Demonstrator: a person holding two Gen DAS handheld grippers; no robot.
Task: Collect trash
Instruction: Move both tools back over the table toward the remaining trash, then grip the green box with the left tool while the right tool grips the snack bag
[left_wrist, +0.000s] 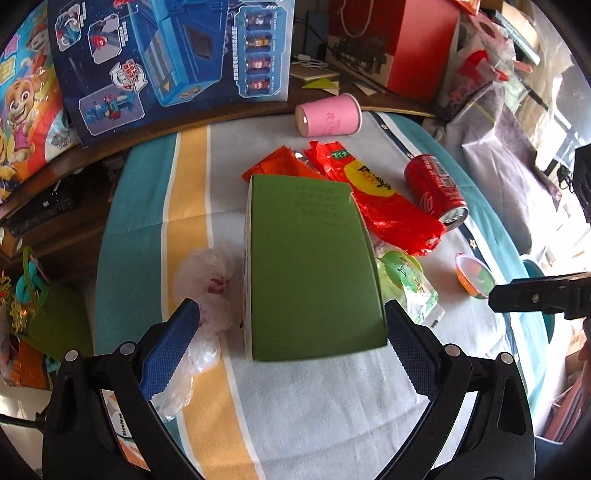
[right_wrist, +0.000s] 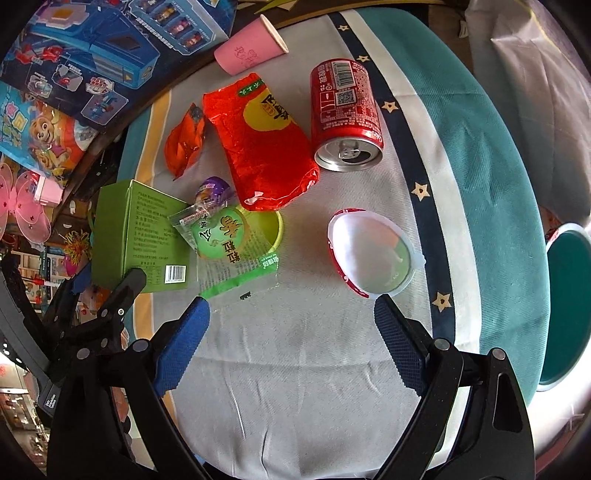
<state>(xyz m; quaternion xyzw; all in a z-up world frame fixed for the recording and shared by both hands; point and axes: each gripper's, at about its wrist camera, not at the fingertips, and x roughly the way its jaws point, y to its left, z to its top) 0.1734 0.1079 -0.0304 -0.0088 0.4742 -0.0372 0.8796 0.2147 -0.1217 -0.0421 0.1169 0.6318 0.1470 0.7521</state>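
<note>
A green carton (left_wrist: 310, 266) lies flat on the striped cloth between the wide-apart fingers of my left gripper (left_wrist: 291, 305). The left pad stands clear of it. A crumpled clear bag (left_wrist: 207, 288) lies beside that pad. Behind the carton lie a red snack bag (left_wrist: 384, 199), an orange wrapper (left_wrist: 280, 166), a red cola can (left_wrist: 436, 188) on its side and a tipped pink paper cup (left_wrist: 330, 114). My right gripper (right_wrist: 291, 302) is open over bare cloth. Just past its right fingertip sits a jelly cup (right_wrist: 373, 251), and a green wrapper (right_wrist: 229, 243) lies by its left fingertip.
The striped cloth (left_wrist: 295, 406) covers a small table. A blue toy box (left_wrist: 173, 51) and a red box (left_wrist: 406, 44) stand behind it. A teal round thing with a white rim (right_wrist: 565, 299) sits off the right edge. Cluttered shelves are on the left.
</note>
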